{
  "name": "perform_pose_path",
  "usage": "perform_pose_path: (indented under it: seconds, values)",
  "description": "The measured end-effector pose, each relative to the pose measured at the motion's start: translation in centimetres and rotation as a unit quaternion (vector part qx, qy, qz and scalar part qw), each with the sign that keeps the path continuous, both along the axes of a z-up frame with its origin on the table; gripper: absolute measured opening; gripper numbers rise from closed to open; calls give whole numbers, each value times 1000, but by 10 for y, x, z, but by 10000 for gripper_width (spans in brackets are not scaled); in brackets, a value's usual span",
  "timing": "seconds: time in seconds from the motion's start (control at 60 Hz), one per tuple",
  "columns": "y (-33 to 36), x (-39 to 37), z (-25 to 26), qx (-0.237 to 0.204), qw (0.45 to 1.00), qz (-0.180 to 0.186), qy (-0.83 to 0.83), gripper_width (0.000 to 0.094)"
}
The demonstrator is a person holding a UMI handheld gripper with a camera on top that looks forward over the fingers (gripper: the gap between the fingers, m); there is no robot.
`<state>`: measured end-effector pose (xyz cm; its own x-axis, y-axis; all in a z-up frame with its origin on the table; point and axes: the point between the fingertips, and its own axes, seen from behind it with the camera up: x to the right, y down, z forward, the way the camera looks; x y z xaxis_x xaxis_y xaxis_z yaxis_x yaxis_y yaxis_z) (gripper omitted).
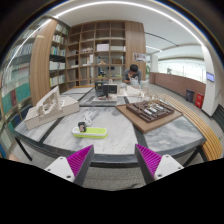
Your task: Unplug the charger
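My gripper (pixel 113 160) is open and empty, held above the near edge of a grey table (pixel 120 138). Its two fingers, with magenta pads (pixel 79 158), stand wide apart with only the table's edge and a dark bar between them. I cannot make out a charger or a socket. Beyond the left finger, a small dark cup-like thing (pixel 81 126) stands next to a flat yellow-green thing (pixel 91 131) on the table.
A wooden board (pixel 150 111) with small items lies at the far right of the table. A white model (pixel 47 103) stands on a table to the left. Tall bookshelves (pixel 95 48) fill the back wall. A red bin (pixel 200 99) stands far right.
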<state>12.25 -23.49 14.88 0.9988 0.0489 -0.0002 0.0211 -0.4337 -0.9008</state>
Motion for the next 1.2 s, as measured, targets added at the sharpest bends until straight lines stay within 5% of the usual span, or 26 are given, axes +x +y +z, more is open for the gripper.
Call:
perform_pose_path:
  seconds: [0.217,0.617,0.833,0.933,1.017,1.2]
  values:
    - [27,3,5,6,1000,-9,3,835]
    - [152,-170,-53,-7,996,91,9,839]
    - [222,-171,-100,-28,998,53,-29,827]
    - [245,-169,-113,-25,999,39,-27,713]
    - [250,-179,-118,-12,997,57,-46,291]
    - [251,-175,-115,15,998,23,-49,205]
